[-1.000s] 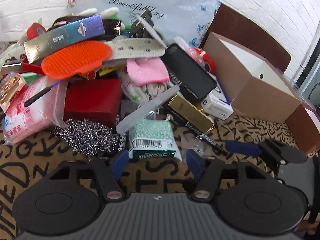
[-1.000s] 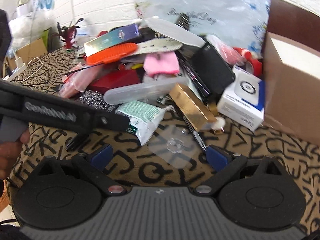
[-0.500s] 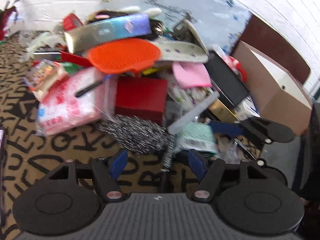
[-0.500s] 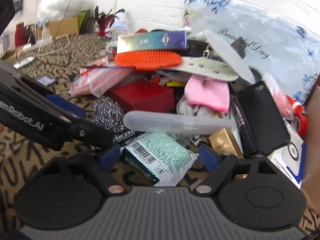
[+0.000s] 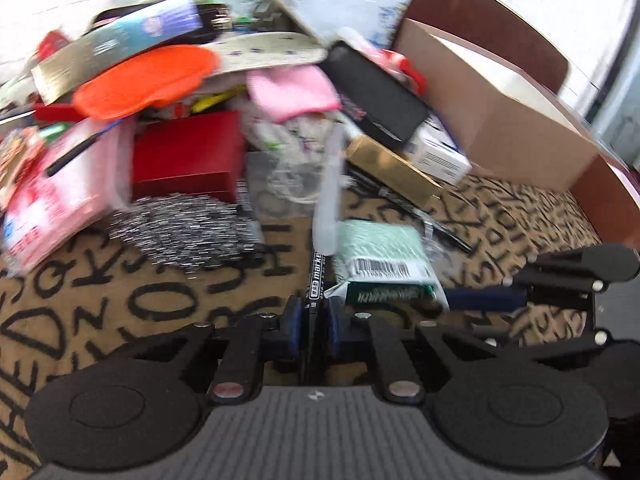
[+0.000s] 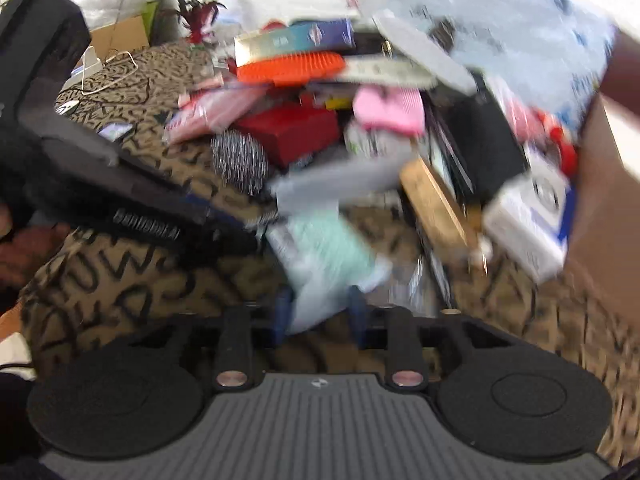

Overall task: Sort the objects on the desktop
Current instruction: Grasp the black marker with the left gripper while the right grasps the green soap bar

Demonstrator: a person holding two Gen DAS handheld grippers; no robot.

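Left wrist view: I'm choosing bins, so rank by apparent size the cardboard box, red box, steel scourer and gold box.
1. cardboard box
2. red box and steel scourer: alike; the scourer lies nearer, so unranked
3. gold box

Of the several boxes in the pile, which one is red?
The red box sits just behind the steel scourer. The gold box, the white and blue box and the big cardboard box are all other colours.
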